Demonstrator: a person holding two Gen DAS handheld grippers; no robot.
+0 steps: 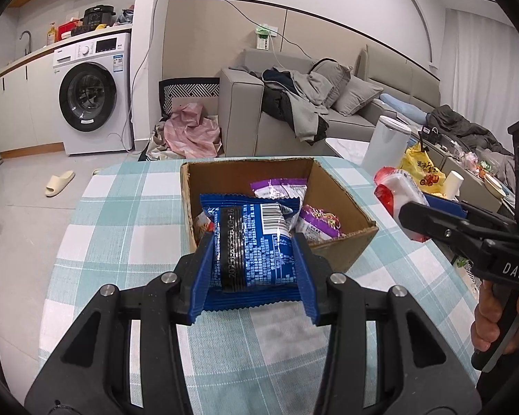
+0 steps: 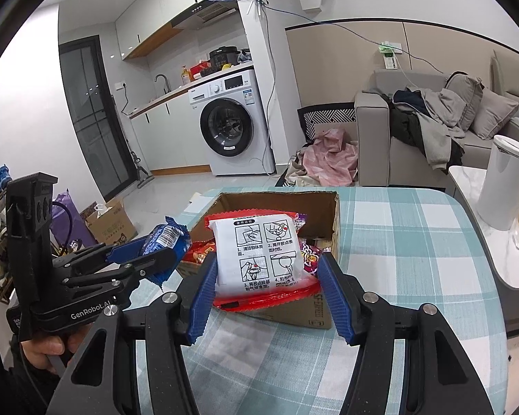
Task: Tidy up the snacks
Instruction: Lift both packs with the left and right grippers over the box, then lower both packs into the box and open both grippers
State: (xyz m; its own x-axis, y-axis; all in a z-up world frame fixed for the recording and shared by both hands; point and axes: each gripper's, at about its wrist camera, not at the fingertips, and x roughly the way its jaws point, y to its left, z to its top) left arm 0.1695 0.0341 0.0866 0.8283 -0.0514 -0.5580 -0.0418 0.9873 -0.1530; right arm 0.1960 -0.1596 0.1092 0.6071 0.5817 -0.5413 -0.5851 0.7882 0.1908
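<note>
Blue packet (image 1: pixel 256 242): pinched in the left tool (image 1: pixel 256 263), held above the near edge of the box (image 1: pixel 342 190).
White packet (image 2: pixel 263 252): red-edged, pinched in the right tool (image 2: pixel 264 290), just over the box's near wall.
Box: open cardboard on the checked tabletop (image 1: pixel 121 214), purple packets (image 1: pixel 280 188) inside.

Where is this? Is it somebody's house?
Most likely a small home, with kitchen and living room in one space. A washing machine sits under a counter with a sink tap, a grey sofa is piled with clothes, and a slipper lies on the floor.
</note>
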